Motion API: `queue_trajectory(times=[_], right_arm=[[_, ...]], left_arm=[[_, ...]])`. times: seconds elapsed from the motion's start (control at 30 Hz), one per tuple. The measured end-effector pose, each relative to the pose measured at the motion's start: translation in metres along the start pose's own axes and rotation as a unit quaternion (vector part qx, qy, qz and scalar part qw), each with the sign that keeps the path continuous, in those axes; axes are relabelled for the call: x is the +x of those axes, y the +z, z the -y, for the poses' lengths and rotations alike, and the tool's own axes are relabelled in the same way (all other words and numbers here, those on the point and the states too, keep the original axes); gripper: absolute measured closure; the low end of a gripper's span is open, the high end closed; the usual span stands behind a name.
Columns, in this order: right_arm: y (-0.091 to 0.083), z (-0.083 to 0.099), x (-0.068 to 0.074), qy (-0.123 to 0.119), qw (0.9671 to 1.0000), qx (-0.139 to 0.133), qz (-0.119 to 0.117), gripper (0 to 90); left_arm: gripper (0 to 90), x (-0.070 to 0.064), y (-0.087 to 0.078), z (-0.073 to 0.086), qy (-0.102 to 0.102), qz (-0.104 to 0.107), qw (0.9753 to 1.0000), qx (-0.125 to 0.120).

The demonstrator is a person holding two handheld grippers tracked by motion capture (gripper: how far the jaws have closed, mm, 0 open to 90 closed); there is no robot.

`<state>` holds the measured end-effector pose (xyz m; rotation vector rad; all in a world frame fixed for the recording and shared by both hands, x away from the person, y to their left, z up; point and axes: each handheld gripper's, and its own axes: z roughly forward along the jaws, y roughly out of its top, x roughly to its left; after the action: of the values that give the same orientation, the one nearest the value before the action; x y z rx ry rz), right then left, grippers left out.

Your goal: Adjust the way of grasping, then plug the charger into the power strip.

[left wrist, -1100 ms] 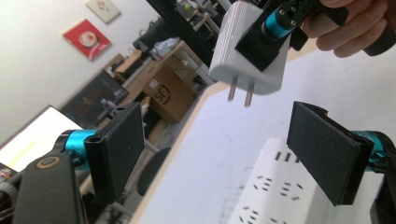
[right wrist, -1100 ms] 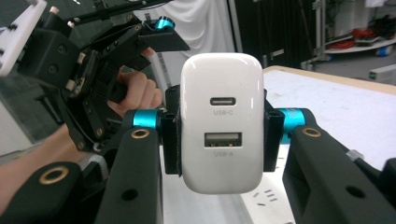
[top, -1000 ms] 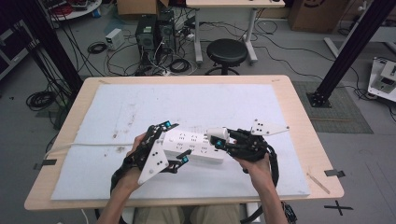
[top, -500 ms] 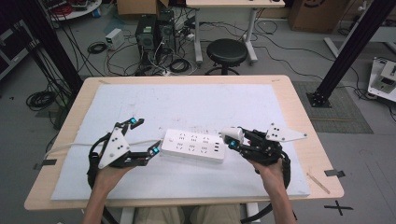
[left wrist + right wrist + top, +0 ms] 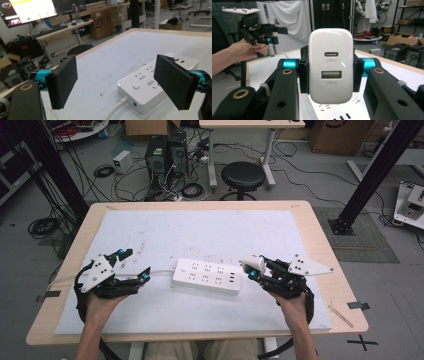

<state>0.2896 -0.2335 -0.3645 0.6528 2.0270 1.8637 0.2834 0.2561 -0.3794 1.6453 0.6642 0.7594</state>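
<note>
A white power strip (image 5: 207, 276) lies flat on the white mat near the table's front, and its white cable (image 5: 155, 272) runs off to the left. My left gripper (image 5: 136, 264) stands open to the left of the strip, with nothing between its pads. In the left gripper view, the strip's switch end (image 5: 150, 85) lies just beyond the open left gripper (image 5: 118, 80). My right gripper (image 5: 256, 269) hovers just right of the strip, shut on a white USB charger (image 5: 254, 264). The charger (image 5: 330, 65) faces the camera with its USB-C and USB-A ports, clamped in the right gripper (image 5: 330, 72).
The white mat (image 5: 200, 230) covers most of the wooden table (image 5: 320, 245). Behind the table stand a black stool (image 5: 242, 175), computer towers (image 5: 165, 155) and floor cables. Black frame posts rise at the back left and right. The left gripper (image 5: 262, 30) is held up farther off.
Both hands have drawn apart from the power strip. The left gripper moved left and stands open. The right gripper moved right with the charger in it.
</note>
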Motion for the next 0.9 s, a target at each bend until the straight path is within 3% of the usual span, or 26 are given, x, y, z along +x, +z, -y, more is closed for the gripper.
queue_trajectory(times=[0.03, 0.07, 0.1, 0.27, 0.3, 0.33, 0.47, 0.5, 0.6, 0.83, 0.87, 0.9], right_arm=[[0.000, 0.000, 0.000, -0.001, 1.0000, -0.002, 0.000, 63.0], [0.000, 0.000, 0.000, -0.001, 1.0000, -0.002, 0.000, 63.0], [-0.001, 0.000, 0.000, -0.005, 1.0000, -0.004, 0.007, 63.0], [-0.004, 0.002, -0.001, -0.001, 0.9999, -0.005, 0.010, 63.0], [-0.005, 0.004, -0.003, -0.001, 0.9999, 0.002, 0.013, 63.0], [-0.005, 0.005, -0.007, 0.000, 0.9996, 0.023, 0.014, 63.0], [0.001, -0.001, -0.013, -0.007, 0.9979, 0.064, 0.006, 63.0], [0.001, -0.001, -0.013, -0.007, 0.9979, 0.064, 0.006, 63.0], [0.014, -0.009, -0.022, -0.017, 0.9944, 0.104, -0.006, 63.0], [0.030, -0.014, -0.034, -0.029, 0.9878, 0.152, -0.017, 63.0], [0.041, -0.017, -0.040, -0.030, 0.9821, 0.185, -0.023, 63.0], [0.041, -0.017, -0.040, -0.030, 0.9821, 0.185, -0.023, 63.0]], left_arm=[[19.2, 0.007, -0.003, 0.008, -0.014, -0.013, 0.9998, 0.002], [19.2, 0.007, -0.003, 0.008, -0.014, -0.013, 0.9998, 0.002], [19.2, 0.012, -0.007, 0.015, -0.019, -0.028, 0.9994, 0.010], [19.4, 0.021, -0.015, 0.028, -0.049, -0.044, 0.9977, 0.017], [19.4, 0.021, -0.015, 0.028, -0.049, -0.044, 0.9977, 0.017], [19.4, 0.026, -0.022, 0.037, -0.069, -0.053, 0.9960, 0.023], [19.5, 0.028, -0.029, 0.042, -0.075, -0.060, 0.9952, 0.022], [19.5, 0.028, -0.029, 0.042, -0.075, -0.060, 0.9952, 0.022], [19.5, 0.027, -0.029, 0.045, -0.077, -0.060, 0.9948, 0.028], [19.5, 0.022, -0.028, 0.048, -0.077, -0.060, 0.9946, 0.036], [19.5, 0.019, -0.029, 0.049, -0.075, -0.060, 0.9947, 0.038], [19.7, 0.019, -0.029, 0.049, -0.075, -0.060, 0.9947, 0.038]])
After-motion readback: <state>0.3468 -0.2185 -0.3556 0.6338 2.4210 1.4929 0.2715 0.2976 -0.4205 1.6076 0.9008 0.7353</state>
